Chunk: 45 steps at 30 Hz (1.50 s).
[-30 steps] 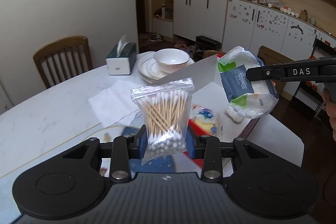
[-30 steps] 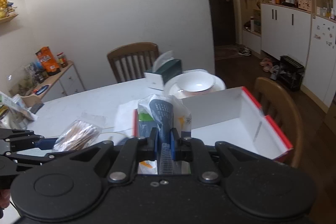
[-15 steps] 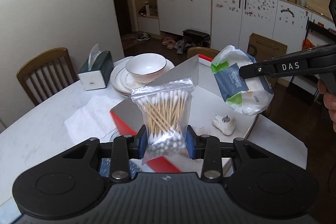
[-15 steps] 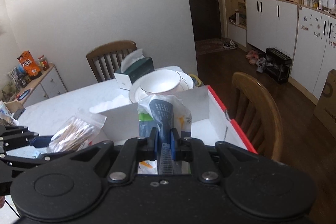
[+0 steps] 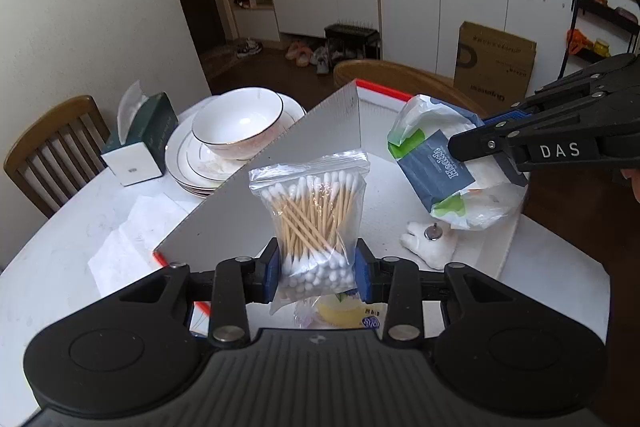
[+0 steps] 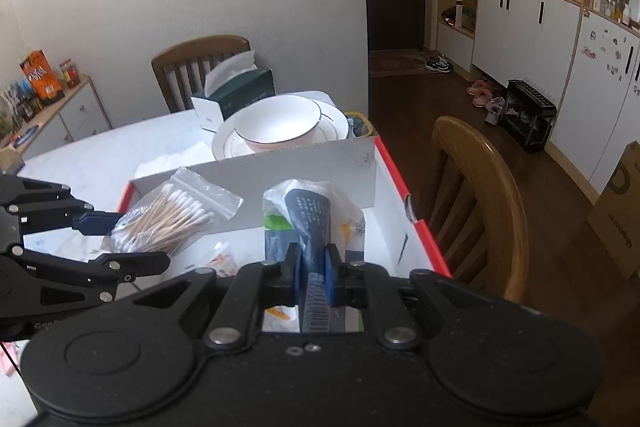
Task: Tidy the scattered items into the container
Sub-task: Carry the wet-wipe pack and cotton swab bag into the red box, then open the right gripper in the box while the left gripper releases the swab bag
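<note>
Above the white box point(image 5: 332, 131) with red rim, a bag of cotton swabs point(image 5: 314, 223) is held clamped in the left gripper point(image 5: 316, 269); beside it, a tissue packet point(image 6: 312, 223) is held clamped in the right gripper point(image 6: 311, 275), likewise over the box interior, near the stacked plates point(image 6: 332, 123)

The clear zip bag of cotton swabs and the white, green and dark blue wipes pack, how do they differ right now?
The clear zip bag of wooden-stick cotton swabs shows its contents; the white, green and dark blue wipes pack is opaque and printed. The swab bag is smaller, the wipes pack bulkier. The left tool clamps the swab bag, the right tool the wipes pack. Both hang above the red-edged white box.
</note>
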Tool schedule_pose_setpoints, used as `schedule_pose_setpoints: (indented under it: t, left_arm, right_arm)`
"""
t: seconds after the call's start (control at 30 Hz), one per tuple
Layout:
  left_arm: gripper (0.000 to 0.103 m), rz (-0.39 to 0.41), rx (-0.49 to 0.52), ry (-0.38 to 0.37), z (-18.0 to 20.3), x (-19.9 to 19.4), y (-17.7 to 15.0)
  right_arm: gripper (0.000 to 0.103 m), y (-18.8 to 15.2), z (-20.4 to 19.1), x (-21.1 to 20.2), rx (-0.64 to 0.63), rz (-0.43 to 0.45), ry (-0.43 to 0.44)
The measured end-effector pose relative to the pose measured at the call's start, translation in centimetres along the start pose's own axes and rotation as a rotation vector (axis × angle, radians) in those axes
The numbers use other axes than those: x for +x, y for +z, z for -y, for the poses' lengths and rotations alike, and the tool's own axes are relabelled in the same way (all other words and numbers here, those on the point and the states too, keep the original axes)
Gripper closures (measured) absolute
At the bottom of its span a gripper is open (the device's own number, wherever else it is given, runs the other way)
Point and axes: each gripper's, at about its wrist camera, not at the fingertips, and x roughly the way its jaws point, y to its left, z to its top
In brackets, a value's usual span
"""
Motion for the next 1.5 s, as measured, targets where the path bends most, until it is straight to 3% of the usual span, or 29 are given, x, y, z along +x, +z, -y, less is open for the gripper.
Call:
schedule_pose_setpoints:
  t: [0.63, 1.17, 1.3, 1.4, 1.5]
  left_arm:
    - [0.068, -0.174, 0.124, 0.012, 0.8, 8.0, 2.5]
    - [0.067, -0.265, 0.072, -0.003, 0.3, 10.8, 1.8]
    - [0.067, -0.283, 0.063, -0.016, 0.0, 11.0, 1.8]
    - [0.067, -0.294, 0.051, -0.029, -0.2, 11.2, 1.7]
    - [0.061, -0.293, 0.041, -0.031, -0.3, 11.1, 1.6]
  right_arm:
    - [0.093, 0.7, 1.1, 5.6, -0.068, -0.130, -0.002]
    - [0.092, 0.3, 1.4, 7.9, -0.057, -0.189, 0.000]
    - [0.083, 0.3, 1.1, 7.9, -0.070, -0.183, -0.025]
    - [0.082, 0.3, 1.4, 7.9, -0.056, -0.190, -0.024]
    - [0.078, 0.3, 1.7, 7.8, -0.041, -0.190, -0.027]
